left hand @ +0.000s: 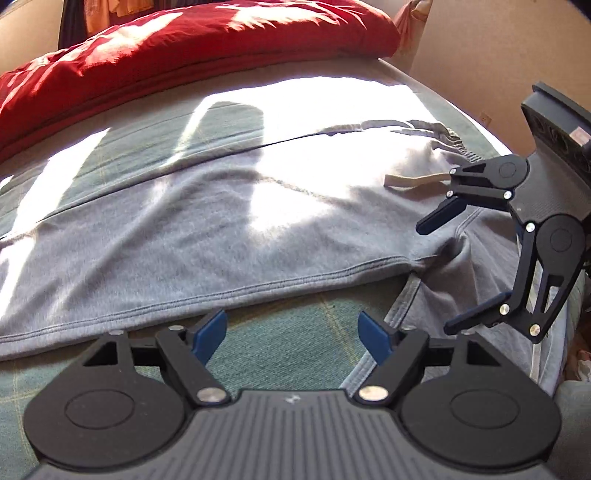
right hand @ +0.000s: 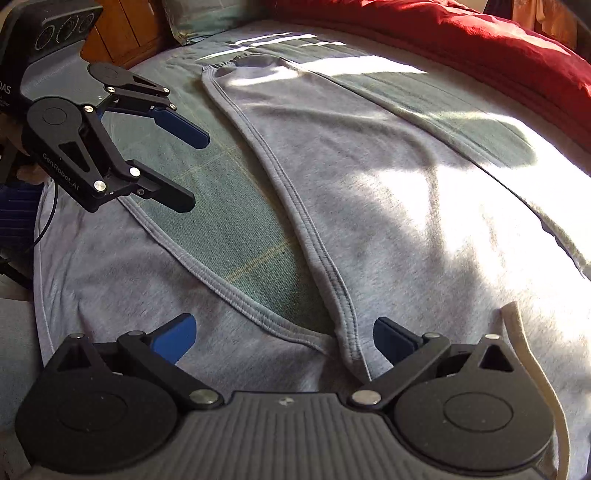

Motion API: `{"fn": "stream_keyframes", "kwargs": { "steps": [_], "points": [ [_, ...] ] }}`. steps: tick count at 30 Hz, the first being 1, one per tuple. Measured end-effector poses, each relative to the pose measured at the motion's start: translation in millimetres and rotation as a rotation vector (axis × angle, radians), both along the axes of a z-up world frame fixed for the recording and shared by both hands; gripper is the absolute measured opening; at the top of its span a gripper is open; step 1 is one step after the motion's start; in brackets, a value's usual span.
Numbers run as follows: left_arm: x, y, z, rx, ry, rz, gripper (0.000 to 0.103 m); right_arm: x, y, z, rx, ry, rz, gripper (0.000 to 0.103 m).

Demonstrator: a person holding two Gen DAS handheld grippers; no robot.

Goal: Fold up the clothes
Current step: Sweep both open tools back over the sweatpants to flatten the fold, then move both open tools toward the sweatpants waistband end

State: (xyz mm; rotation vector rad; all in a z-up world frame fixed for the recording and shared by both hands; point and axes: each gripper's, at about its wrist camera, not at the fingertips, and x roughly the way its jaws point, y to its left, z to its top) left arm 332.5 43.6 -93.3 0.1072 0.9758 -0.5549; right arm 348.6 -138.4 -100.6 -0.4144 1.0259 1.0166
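Grey sweatpants [left hand: 229, 221] lie spread on the green bed sheet [left hand: 280, 354], legs apart in a V. The waistband and a pale drawstring [left hand: 410, 181] are at the right in the left wrist view. My left gripper [left hand: 291, 334] hovers open over the sheet between the two legs, nothing between its fingers. My right gripper [right hand: 284, 338] is open above the crotch seam [right hand: 347, 332] of the sweatpants [right hand: 388, 206], not touching it. Each gripper shows in the other's view: the right gripper [left hand: 432, 275] near the waistband, the left gripper [right hand: 194, 171] over the near leg's edge.
A red blanket [left hand: 177, 48] is bunched along the far side of the bed [right hand: 480, 48]. Strong sunlight patches and shadows cross the cloth. A wooden headboard [right hand: 125, 29] and a pillow corner stand at the far end. The bed edge drops off near the right gripper.
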Motion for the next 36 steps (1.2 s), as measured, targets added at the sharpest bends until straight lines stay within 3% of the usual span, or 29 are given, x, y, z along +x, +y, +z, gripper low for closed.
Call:
{"fn": "stream_keyframes", "kwargs": {
  "steps": [4,6,12,16,21,28,32,36],
  "points": [
    [31,-46,-14,-0.053,-0.025,-0.152,0.078,13,-30,2,-0.016,0.016,-0.136,0.103],
    [38,-60,-23,-0.037,-0.022,-0.196,0.078,18,-46,-3,-0.02,0.027,-0.202,0.103],
    [40,-55,-55,0.101,0.06,-0.157,0.078,27,-91,-20,-0.015,0.076,-0.378,0.103],
    [30,-38,-52,0.162,0.071,-0.158,0.079,31,-113,-30,-0.012,0.102,-0.47,0.103],
    [28,-26,-33,0.177,0.163,-0.042,0.078,36,-115,-30,-0.035,0.114,-0.514,0.103],
    [15,-18,3,0.272,0.196,0.076,0.078,33,-96,1,-0.237,0.012,-0.417,0.103],
    [10,-7,27,0.283,0.208,0.183,0.078,38,-103,19,-0.276,0.005,-0.502,0.103],
    [1,-5,59,0.304,0.19,0.215,0.078,41,-119,46,-0.262,0.006,-0.604,0.103]
  ]
}}
